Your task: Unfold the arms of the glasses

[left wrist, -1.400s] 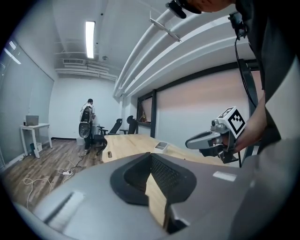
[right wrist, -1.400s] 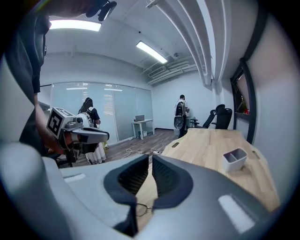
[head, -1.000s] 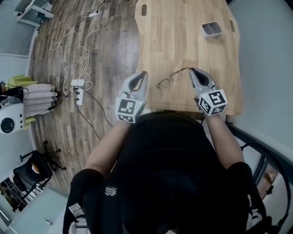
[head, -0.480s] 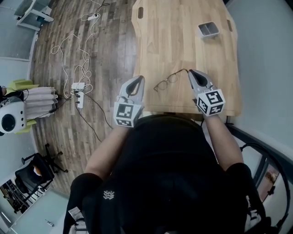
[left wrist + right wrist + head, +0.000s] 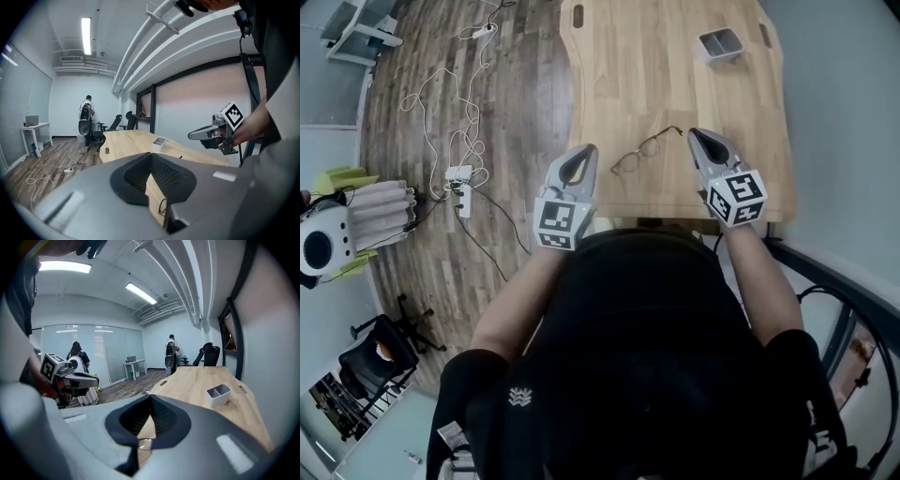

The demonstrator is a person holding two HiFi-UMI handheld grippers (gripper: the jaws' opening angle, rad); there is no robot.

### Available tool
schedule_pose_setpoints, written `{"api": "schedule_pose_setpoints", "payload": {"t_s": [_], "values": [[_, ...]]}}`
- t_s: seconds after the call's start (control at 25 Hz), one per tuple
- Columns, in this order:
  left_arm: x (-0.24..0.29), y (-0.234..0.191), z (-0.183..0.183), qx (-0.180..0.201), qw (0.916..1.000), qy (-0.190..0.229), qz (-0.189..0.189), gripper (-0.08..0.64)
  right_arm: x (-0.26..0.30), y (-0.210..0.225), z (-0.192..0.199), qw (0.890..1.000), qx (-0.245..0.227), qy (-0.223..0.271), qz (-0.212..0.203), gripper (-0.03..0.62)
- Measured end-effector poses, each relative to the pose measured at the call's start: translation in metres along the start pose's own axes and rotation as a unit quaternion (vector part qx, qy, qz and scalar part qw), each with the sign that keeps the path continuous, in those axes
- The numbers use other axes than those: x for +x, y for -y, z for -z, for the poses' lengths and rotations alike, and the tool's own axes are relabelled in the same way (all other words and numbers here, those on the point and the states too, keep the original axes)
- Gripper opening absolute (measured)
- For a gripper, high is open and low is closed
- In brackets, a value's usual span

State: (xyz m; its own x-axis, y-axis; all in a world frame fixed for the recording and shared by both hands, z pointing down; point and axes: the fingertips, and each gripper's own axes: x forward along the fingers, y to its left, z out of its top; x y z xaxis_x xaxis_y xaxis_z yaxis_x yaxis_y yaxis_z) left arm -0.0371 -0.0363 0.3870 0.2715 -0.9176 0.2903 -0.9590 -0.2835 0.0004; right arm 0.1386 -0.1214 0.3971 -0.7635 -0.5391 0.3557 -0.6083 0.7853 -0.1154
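A pair of thin wire-framed glasses [image 5: 639, 152] lies on the wooden table [image 5: 675, 75] near its front edge, one arm stretching toward the right. My left gripper [image 5: 589, 150] hovers at the table's left edge, left of the glasses, shut and empty. My right gripper [image 5: 696, 136] is shut and empty too, its tip just right of the arm's end; I cannot tell whether they touch. In the left gripper view a bit of the frame [image 5: 162, 206] shows under the shut jaws and the right gripper [image 5: 193, 136] hovers opposite. The right gripper view shows one lens [image 5: 144, 444] below its jaws.
A small grey two-compartment tray [image 5: 719, 42] stands at the table's far right. White cables and a power strip [image 5: 459, 173] lie on the wood floor to the left. A person [image 5: 86, 119] stands by office chairs far across the room.
Both grippers keep their places on either side of the glasses, still shut. Only the head view has shifted slightly.
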Motion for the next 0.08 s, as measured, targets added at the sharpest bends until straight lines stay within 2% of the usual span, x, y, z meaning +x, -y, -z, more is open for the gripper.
{"api": "schedule_pose_setpoints", "payload": {"t_s": [0.08], "values": [[0.0018,0.0005,0.0005,0.002,1.0,-0.003,0.003,0.008,-0.0018,0.0013,-0.0022,1.0,-0.003,0.005,-0.003,0.0]]}}
